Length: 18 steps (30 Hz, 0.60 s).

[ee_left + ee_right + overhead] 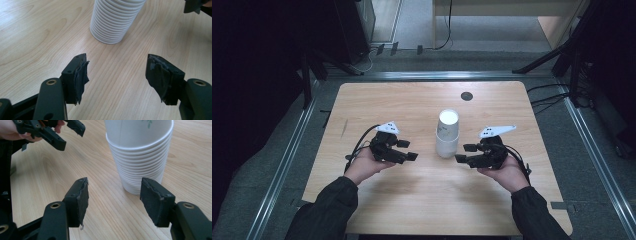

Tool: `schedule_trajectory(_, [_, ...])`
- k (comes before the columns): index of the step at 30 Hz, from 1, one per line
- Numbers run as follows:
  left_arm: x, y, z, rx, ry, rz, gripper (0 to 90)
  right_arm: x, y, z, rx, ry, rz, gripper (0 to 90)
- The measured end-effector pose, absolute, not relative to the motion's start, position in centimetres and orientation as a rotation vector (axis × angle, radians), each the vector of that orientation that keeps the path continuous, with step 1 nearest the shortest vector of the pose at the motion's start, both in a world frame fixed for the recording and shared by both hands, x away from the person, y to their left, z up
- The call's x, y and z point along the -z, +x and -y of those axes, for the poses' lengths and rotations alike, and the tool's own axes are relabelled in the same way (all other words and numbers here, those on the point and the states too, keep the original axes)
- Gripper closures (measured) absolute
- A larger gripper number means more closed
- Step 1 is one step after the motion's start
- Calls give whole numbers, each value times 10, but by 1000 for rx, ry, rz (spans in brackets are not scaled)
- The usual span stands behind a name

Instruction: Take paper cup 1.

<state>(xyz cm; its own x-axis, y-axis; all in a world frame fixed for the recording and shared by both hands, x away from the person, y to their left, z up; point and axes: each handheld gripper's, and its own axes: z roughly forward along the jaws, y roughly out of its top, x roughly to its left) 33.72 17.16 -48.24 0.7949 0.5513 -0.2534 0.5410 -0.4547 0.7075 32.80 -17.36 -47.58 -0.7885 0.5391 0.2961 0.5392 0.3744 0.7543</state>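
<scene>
Both grippers sit low in the middle of the high view, one on each side of a stack of white paper cups [447, 134]. At centre-left, the left gripper [411, 150] is held in the person's left hand [364, 165], its jaws spread apart and gripping nothing, tips pointing toward the cups and a little short of them. In the left gripper view the two black jaws rise from the bottom corners with worn dark pads [81, 77] on their inner faces, and bare wood shows between them; the ribbed base of the stack stands ahead at the top centre of that frame, apart from both jaws.

At centre-right of the high view, the right gripper [464, 153] rests in the right hand [507, 174], likewise spread wide and empty. In the right gripper view the stack fills the upper right, its foot close to the right-hand jaw, though I cannot tell whether they touch. A small green print shows on the topmost cup there.

The cups stand upright on the wooden table [377, 100], slightly right of its middle. A small dark round disc [466, 96] lies on the tabletop beyond the cups, toward the far edge.
</scene>
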Motion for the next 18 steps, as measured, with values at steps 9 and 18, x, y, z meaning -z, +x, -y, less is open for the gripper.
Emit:
schedule_trajectory(9, [479, 337, -171, -44, 2165, -805, 335, 477, 331, 180, 1480, -1044, 2605, 438])
schedule_trajectory(18, [485, 344, -170, -38, 2200, -806, 336, 479, 336, 181, 1442, -1019, 2579, 387])
